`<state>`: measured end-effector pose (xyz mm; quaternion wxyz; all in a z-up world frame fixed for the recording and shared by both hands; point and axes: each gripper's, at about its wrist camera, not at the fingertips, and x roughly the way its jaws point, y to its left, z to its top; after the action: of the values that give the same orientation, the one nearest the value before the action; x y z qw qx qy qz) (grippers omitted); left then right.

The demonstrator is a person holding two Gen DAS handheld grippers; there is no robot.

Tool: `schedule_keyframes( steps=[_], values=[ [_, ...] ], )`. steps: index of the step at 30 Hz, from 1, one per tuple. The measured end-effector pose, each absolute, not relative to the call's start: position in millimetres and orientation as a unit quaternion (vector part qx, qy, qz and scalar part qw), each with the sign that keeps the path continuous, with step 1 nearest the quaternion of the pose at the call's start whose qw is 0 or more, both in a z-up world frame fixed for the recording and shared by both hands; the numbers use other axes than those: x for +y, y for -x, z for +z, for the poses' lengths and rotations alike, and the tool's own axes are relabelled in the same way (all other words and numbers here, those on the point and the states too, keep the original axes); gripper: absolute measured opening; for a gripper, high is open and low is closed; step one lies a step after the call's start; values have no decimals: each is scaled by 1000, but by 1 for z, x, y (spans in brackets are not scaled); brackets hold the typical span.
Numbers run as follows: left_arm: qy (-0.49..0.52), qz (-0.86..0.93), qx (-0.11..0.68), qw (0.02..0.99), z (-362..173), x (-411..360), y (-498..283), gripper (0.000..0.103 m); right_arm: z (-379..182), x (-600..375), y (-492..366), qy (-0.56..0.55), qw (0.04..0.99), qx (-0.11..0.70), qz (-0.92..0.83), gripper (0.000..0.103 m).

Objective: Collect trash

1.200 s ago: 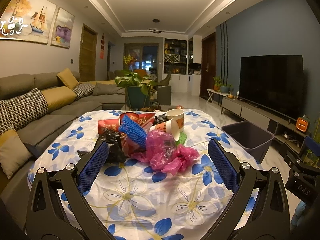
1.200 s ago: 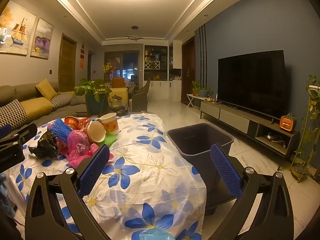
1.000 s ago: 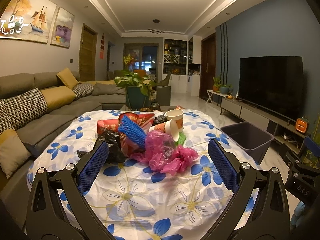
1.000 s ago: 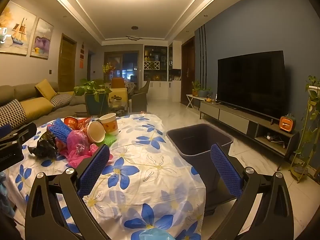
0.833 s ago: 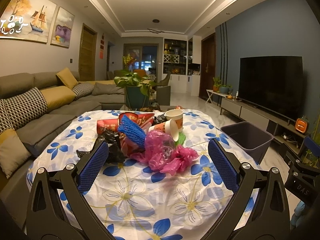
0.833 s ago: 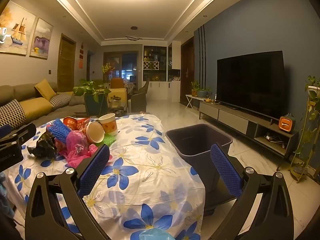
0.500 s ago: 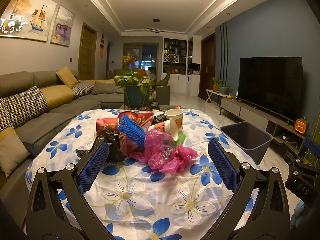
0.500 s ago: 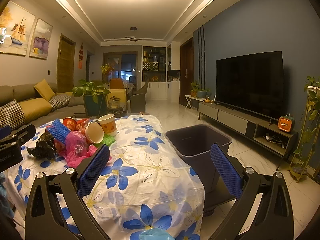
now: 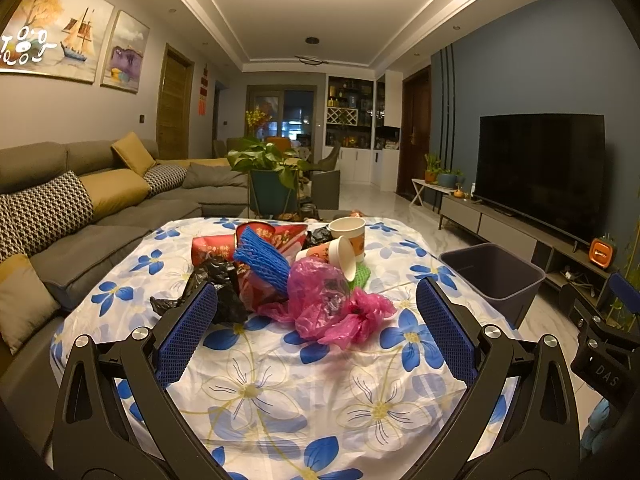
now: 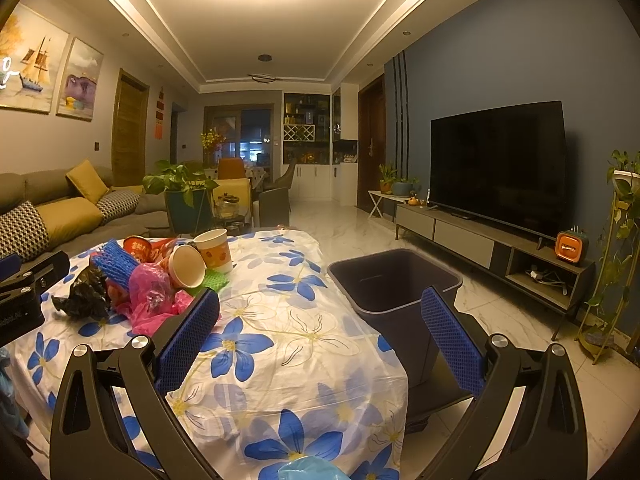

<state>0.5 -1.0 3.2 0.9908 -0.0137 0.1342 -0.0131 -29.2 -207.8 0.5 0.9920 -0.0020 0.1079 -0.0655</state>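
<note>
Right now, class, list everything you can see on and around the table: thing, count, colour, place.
paper cups: two, white and orange, far side of the pile, one upright, one tipped over
pink plastic bag: one, pink, front of the pile
blue foam net: one, blue, on top of the pile
black plastic bag: one, black, left of the pile
red packaging: several pieces, exact count unclear, red, back of the pile
green net: one, green, under the cups
tablecloth: one, white with blue flowers, covers the table
bin: one, dark grey, on the floor at the table's right side
left claw: open, holding nothing, facing the pile
right claw: open, holding nothing, over the table edge by the bin
</note>
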Motion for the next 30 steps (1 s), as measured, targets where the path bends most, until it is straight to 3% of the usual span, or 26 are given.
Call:
schedule_keyframes(
  steps=[30],
  values=[
    [17, -19, 139, 990, -3, -3, -8, 98, 1, -211, 29, 1, 992, 108, -67, 98]
  ],
)
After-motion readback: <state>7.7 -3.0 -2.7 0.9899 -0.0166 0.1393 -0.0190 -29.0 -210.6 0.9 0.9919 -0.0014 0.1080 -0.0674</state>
